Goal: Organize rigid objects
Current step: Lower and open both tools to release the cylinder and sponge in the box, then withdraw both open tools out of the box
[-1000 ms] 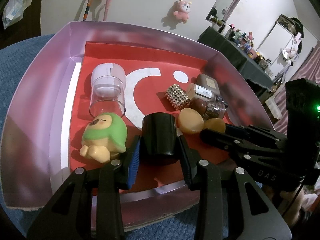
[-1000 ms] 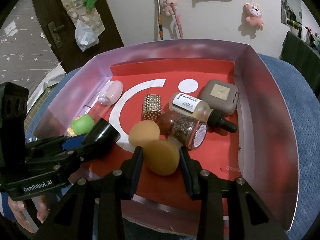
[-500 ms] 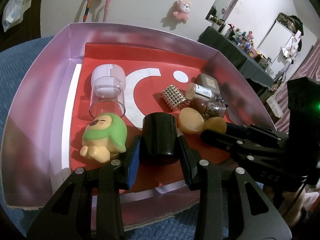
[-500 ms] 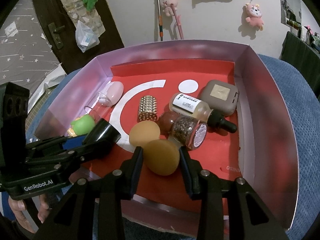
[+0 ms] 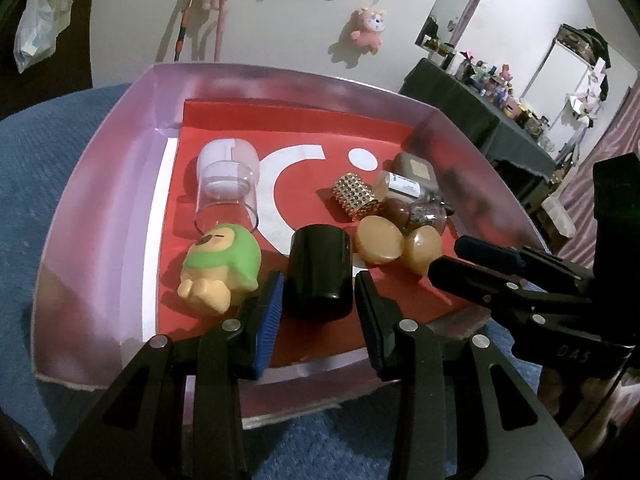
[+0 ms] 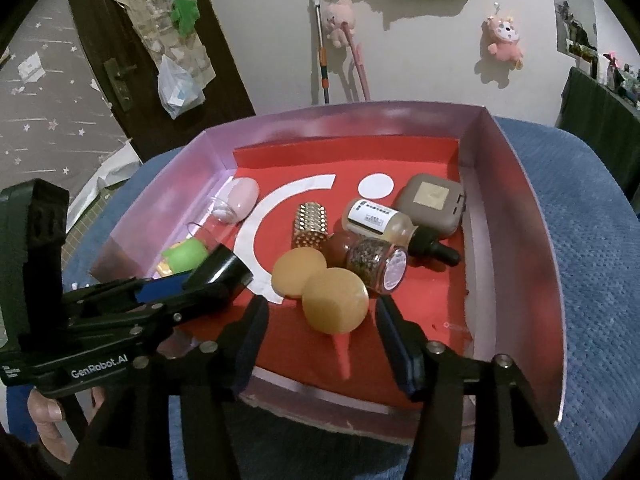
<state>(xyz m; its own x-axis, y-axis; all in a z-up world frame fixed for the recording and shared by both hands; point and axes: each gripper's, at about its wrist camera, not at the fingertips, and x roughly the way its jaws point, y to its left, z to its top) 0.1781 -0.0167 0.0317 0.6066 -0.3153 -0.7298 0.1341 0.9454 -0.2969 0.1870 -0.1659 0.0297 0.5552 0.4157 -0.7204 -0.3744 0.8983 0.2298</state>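
Your box (image 6: 516, 216) sits on the blue cushion (image 5: 60, 168), its red floor already carrying everything you are sorting, so the risk here is disturbing what has been placed rather than missing a grasp. Biggest inside is the clear cup (image 5: 227, 184) lying on its side at the far left, with the green toy (image 5: 218, 264) just in front of its mouth; a careless sweep of your left tongs (image 5: 318, 306) could set that cup rolling. Those tongs are parted with the black cylinder (image 5: 320, 274) lying between the pads, small gaps visible on both sides, so they hold nothing. It lies on its side and looks free to roll; pull straight back, or a pad may drag it into the toy. Your right tongs (image 6: 320, 322) stand wide apart around the nearer amber disc (image 6: 335, 301), clear of it on each side and gripping nothing. That disc overlaps a second amber disc (image 6: 298, 274) and sits just beside the spice jar (image 6: 378, 266), which leans on the dropper bottle (image 6: 384, 224). The stack looks loose: clip the near disc and it could slide, nudging the jar, the bottle and perhaps the studded roller (image 6: 310, 226).
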